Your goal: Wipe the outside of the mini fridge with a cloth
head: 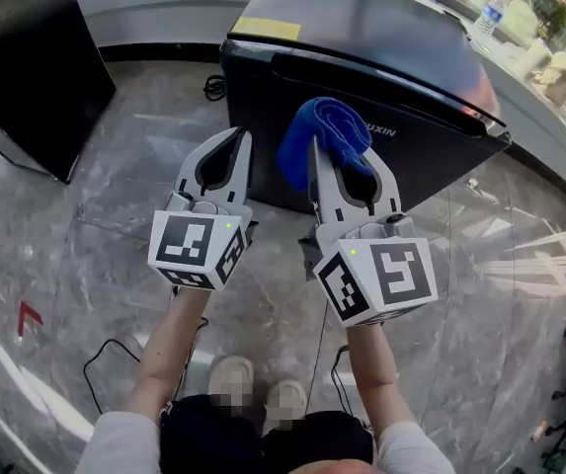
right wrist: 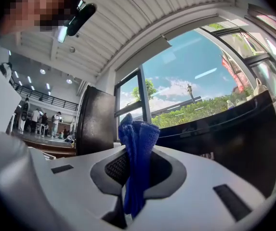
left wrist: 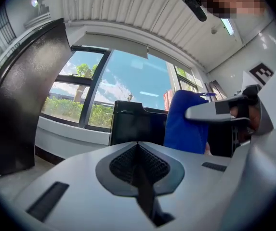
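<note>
A black mini fridge (head: 362, 77) stands on the marble floor in front of me, its door facing me. My right gripper (head: 342, 161) is shut on a blue cloth (head: 324, 138), which bunches up above the jaws close to the fridge door. In the right gripper view the blue cloth (right wrist: 135, 162) stands pinched between the pads, with the fridge (right wrist: 234, 138) at the right. My left gripper (head: 231, 146) hangs beside it, shut and empty. In the left gripper view the fridge (left wrist: 135, 124) sits ahead, the blue cloth (left wrist: 186, 124) and the right gripper (left wrist: 215, 110) to the right.
A tall black cabinet (head: 26, 57) stands at the left. A white window ledge (head: 539, 97) with bottles and a bag (head: 562, 72) runs behind the fridge. Cables (head: 110, 358) lie on the floor near my feet (head: 258, 388).
</note>
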Available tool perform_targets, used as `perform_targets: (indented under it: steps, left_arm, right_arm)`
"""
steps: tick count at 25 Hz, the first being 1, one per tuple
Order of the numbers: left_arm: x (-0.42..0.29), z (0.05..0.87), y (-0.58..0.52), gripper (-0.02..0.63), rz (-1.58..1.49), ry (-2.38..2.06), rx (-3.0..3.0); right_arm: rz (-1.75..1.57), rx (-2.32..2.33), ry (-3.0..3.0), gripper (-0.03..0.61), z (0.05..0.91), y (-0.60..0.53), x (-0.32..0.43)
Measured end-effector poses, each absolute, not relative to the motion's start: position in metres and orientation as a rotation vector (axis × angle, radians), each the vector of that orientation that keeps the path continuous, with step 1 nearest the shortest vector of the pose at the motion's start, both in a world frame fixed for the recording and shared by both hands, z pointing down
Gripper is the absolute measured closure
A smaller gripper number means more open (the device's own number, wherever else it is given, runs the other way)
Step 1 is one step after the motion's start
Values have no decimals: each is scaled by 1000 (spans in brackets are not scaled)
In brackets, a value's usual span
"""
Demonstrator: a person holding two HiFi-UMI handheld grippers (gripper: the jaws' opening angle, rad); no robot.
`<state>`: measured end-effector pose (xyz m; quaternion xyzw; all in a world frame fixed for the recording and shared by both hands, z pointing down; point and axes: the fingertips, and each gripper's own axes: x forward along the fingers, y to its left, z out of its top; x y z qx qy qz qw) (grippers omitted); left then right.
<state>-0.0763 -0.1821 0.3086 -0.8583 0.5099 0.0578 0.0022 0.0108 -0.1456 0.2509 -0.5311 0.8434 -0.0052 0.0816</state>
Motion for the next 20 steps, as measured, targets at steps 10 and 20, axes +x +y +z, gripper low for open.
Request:
perform_targets:
  steps: [10, 20]
  left_arm:
    - [-112, 320, -184, 609, 141, 1739, -2631]
    - [-134, 331, -176, 609, 168, 1766, -2670]
  right_arm:
    - [-36, -1516, 2596, 514, 251, -180, -51]
    - [18, -1629, 2602, 514, 253, -211, -84]
